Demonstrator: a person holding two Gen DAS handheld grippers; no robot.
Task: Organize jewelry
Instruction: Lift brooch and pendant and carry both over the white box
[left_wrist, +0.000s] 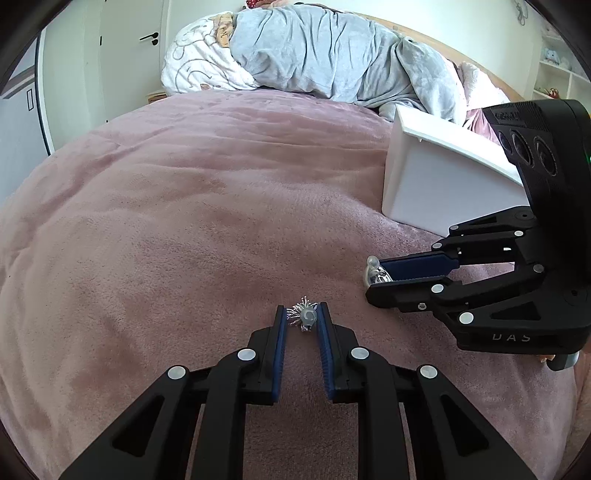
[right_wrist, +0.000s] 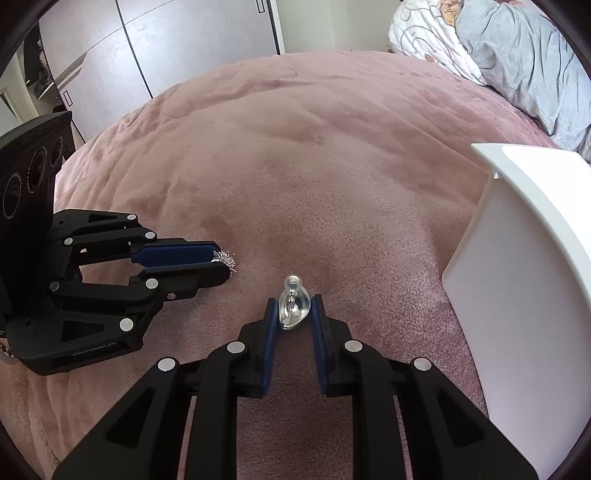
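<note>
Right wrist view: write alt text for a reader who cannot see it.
The right hand-held gripper grips a clear teardrop jewelry piece between its blue pads, just above a pink blanket. To its left, the left hand-held gripper holds a spiky silver brooch. A white box stands at the right edge.

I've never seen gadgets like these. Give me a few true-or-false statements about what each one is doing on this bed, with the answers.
1. The left gripper has its fingers around a spiky silver sparkly piece. True.
2. The right gripper holds nothing. False: its fingers close on a clear teardrop-shaped piece.
3. A white box stands on the pink blanket, on the right gripper's side. True.
4. Both pieces already lie inside the white box. False: both sit between fingers, outside it.
5. The bed cover under the grippers is green. False: it is pink.
</note>
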